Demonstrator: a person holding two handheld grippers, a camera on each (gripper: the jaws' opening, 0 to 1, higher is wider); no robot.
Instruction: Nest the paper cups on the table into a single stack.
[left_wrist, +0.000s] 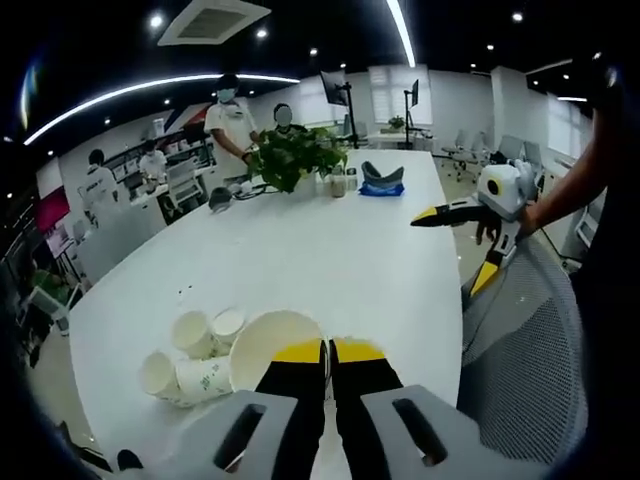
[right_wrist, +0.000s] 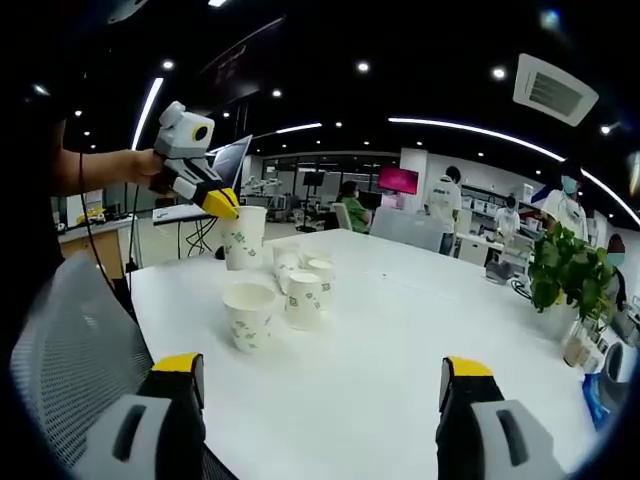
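Note:
My left gripper (left_wrist: 327, 352) is shut on the wall of a white paper cup (left_wrist: 262, 343), whose open mouth faces the camera. In the right gripper view this left gripper (right_wrist: 222, 206) holds that cup (right_wrist: 244, 238) upright, at the far left of the white table (right_wrist: 420, 330). Several loose paper cups (left_wrist: 200, 355) stand or lie on the table to the left of the held one. From the other side, the nearest cup (right_wrist: 250, 315) stands upright with more cups (right_wrist: 305, 290) behind it. My right gripper (right_wrist: 322, 368) is open and empty; it hovers off the table's right edge (left_wrist: 456, 247).
A grey mesh chair (left_wrist: 525, 340) stands at the table's edge by the right gripper. A potted plant (left_wrist: 297, 157), small bottles (left_wrist: 340, 183) and a blue-and-grey object (left_wrist: 382, 181) sit at the table's far end. People stand and sit beyond it.

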